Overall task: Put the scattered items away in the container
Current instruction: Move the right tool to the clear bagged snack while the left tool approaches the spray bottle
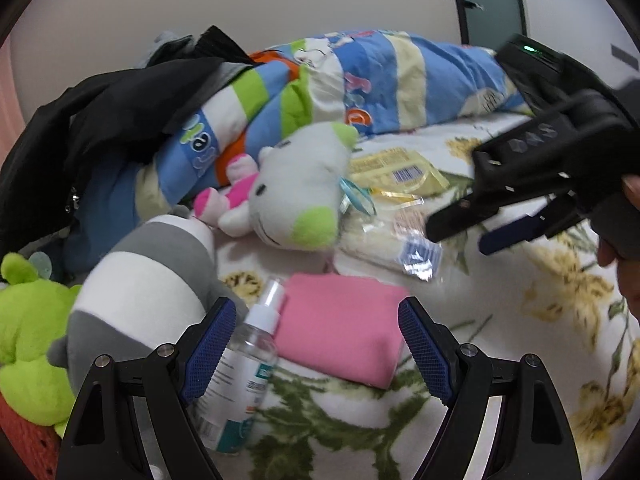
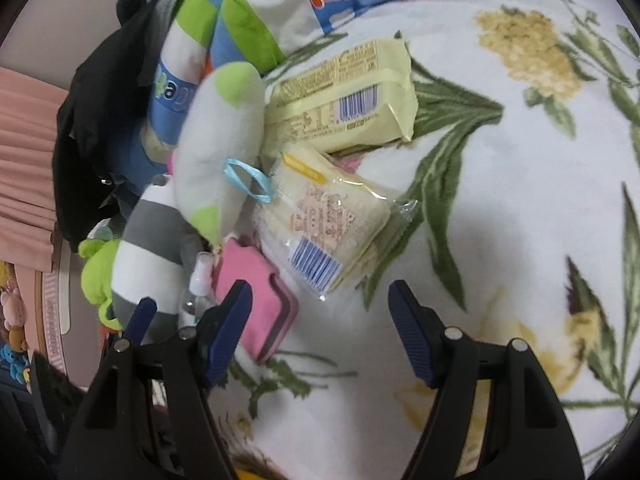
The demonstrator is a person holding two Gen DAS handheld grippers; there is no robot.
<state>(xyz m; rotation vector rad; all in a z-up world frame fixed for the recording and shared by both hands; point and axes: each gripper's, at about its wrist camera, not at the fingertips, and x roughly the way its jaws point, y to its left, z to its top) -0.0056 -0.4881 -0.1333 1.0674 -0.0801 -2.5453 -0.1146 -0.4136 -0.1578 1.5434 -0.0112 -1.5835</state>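
Observation:
On the flowered bedspread (image 2: 500,208) lie a pink folded cloth (image 1: 340,328), a clear spray bottle (image 1: 248,360), a wrapped sandwich pack (image 2: 328,224) and a yellow packet (image 2: 344,96). Plush toys crowd the left: a white-and-green one (image 1: 296,192), a grey-striped one (image 1: 144,280) and a green one (image 1: 28,320). My left gripper (image 1: 318,344) hangs open just above the bottle and the cloth's near edge. To the right, my right gripper (image 2: 320,312) is open over the bedspread below the sandwich pack, its left pad near the pink cloth (image 2: 256,296). Neither holds anything.
A striped quilt (image 1: 360,80) and a black jacket (image 1: 100,120) are heaped at the back against the wall. A red woven rim (image 1: 24,440) shows at the lower left under the green plush. The bedspread to the right is bare. A person's hand (image 1: 628,264) grips the right tool.

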